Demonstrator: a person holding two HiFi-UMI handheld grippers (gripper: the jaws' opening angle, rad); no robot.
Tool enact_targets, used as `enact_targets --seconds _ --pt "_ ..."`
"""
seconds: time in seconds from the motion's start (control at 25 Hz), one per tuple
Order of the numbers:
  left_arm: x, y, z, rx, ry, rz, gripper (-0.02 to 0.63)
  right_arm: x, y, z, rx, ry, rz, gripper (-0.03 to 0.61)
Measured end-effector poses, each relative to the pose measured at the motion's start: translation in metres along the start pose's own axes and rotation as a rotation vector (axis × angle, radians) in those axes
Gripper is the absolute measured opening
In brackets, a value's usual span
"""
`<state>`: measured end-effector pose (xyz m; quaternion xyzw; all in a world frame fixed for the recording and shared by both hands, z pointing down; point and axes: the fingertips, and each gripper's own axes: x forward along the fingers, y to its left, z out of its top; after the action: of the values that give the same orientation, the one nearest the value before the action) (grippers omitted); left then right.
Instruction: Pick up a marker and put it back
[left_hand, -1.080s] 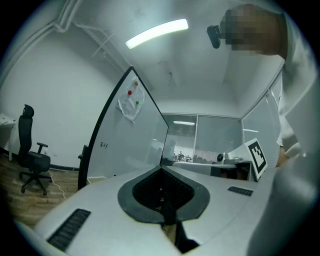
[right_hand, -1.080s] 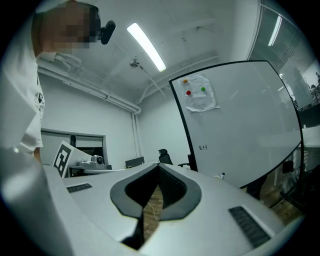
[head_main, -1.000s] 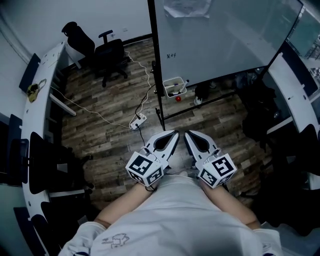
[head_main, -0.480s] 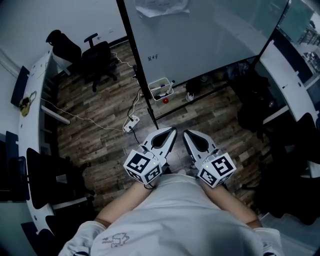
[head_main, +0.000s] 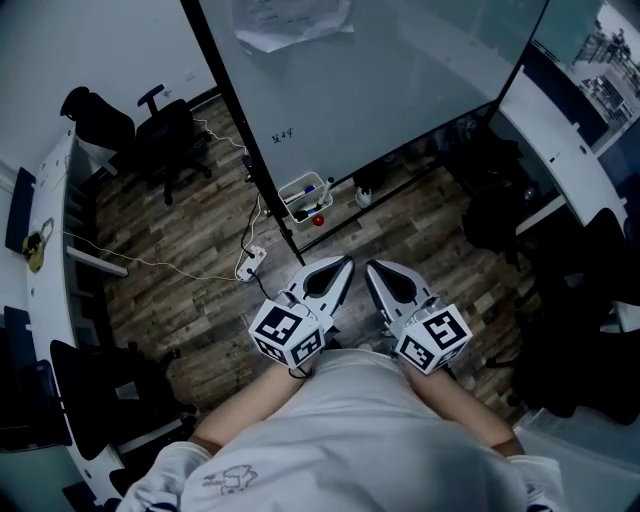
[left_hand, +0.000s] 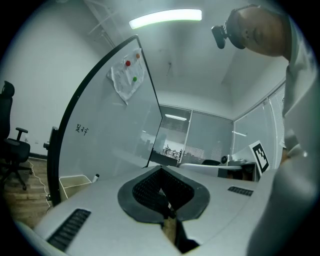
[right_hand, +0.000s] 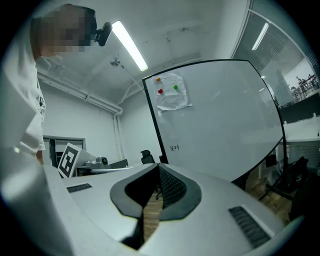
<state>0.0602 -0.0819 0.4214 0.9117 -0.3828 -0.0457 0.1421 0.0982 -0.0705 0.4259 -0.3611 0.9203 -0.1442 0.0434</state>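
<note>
Person's two tools side by side, pointing level toward whiteboard (head_main: 400, 80). Left tool (head_main: 342, 268) pressed together, empty; right tool (head_main: 377, 271) pressed together, empty. Marker (left_hand: 95, 177) stands in white rectangular bin (left_hand: 75, 185) on floor at whiteboard's foot, well ahead of both tools. Board glossy, black-framed; wood-plank floor (head_main: 190, 250); tool shells smooth grey, pads dark, ribbed.

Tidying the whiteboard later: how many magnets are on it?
3, all on the paper sheet near the top left of the whiteboard: orange magnet, red magnet below, green magnet to the right. None looks hidden.
</note>
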Motion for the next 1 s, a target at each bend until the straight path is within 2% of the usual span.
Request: enact_targets --seconds 0.16,0.56,0.76,1.0 --pt "0.005 0.040 0.017 0.005 -0.001 -0.003 0.005 0.031 -0.013 0.006 0.031 -0.014 -0.041 0.006" --pt "0.017 0.118 0.064 0.073 0.008 -0.070 0.005 0.129 -0.014 0.026 0.005 -0.062 -0.069 0.006" --pt "0.020 0.142 0.072 0.088 0.017 -0.118 0.005 0.158 -0.018 0.032 -0.006 -0.078 -0.104 0.006" --pt "0.026 0.162 0.075 0.087 0.026 -0.126 0.005 0.181 -0.016 0.041 -0.038 -0.102 -0.071 0.006"
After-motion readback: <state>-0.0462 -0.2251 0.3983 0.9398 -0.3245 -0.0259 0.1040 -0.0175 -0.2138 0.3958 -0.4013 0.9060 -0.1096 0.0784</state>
